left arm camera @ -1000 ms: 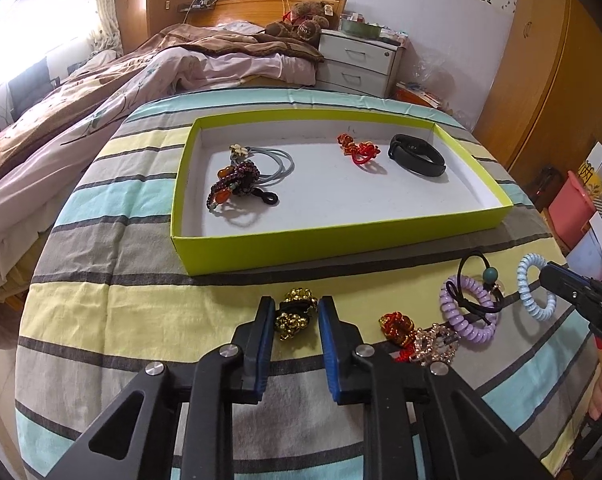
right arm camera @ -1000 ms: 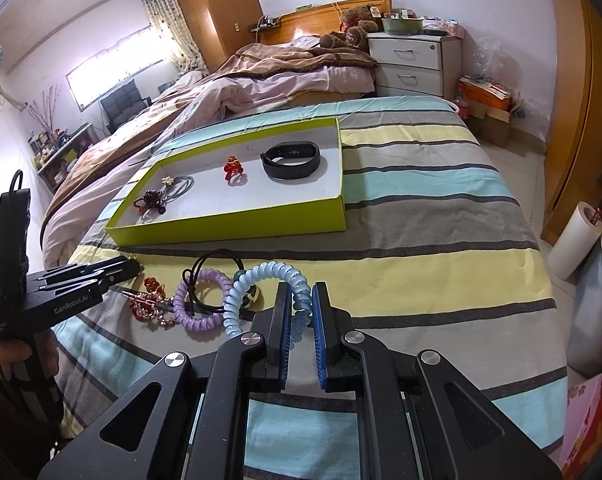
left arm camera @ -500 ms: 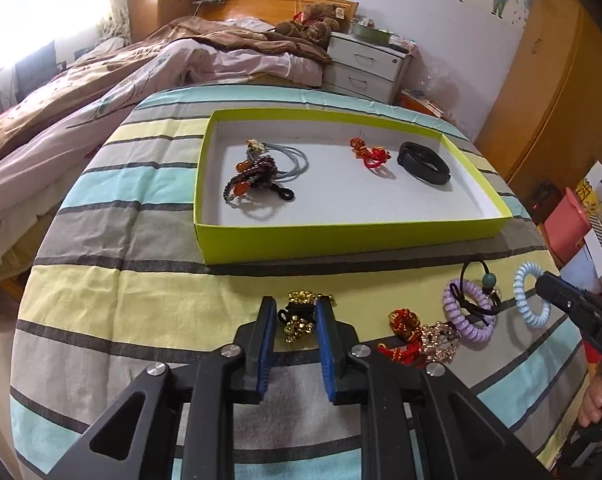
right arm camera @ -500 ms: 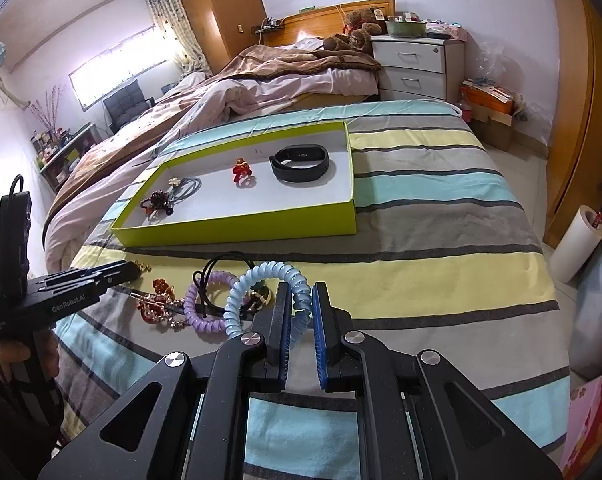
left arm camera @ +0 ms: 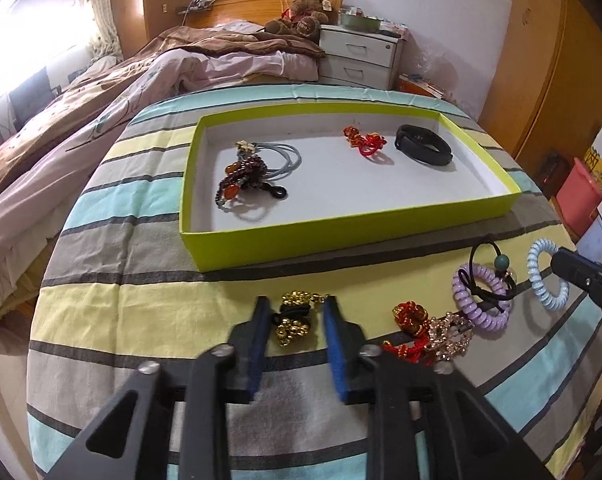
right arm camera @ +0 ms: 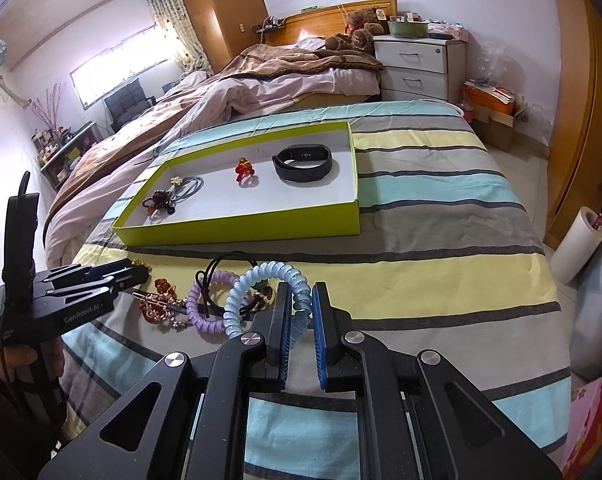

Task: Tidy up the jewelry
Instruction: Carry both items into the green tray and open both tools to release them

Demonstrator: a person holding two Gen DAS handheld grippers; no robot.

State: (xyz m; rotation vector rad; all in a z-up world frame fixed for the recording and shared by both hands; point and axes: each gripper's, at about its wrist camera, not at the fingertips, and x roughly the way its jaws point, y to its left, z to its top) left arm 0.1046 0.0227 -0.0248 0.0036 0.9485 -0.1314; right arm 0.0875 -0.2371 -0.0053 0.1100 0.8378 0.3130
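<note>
A gold-bead hair tie (left arm camera: 295,320) lies on the striped bedspread between the blue pads of my left gripper (left arm camera: 295,308). Its jaws are closing around the tie, and I see no firm press. My right gripper (right arm camera: 301,292) is shut on a light-blue spiral hair tie (right arm camera: 237,300), which stands upright from its pads. The green tray (left arm camera: 341,236) ahead holds a black band (left arm camera: 423,150), a red knot (left arm camera: 365,142), a dark bead bracelet (left arm camera: 241,180) and grey hair ties (left arm camera: 289,160).
Between the grippers lie a purple spiral tie (left arm camera: 481,312), a black cord with a green bead (left arm camera: 501,260), a red ornament (left arm camera: 411,314) and a rhinestone clip (left arm camera: 449,332). The bed edge drops off at right. A white nightstand (right arm camera: 417,64) stands behind.
The left wrist view has shifted slightly, with the gold-bead tie still between the pads. The right gripper keeps its hold on the blue spiral tie and has not moved.
</note>
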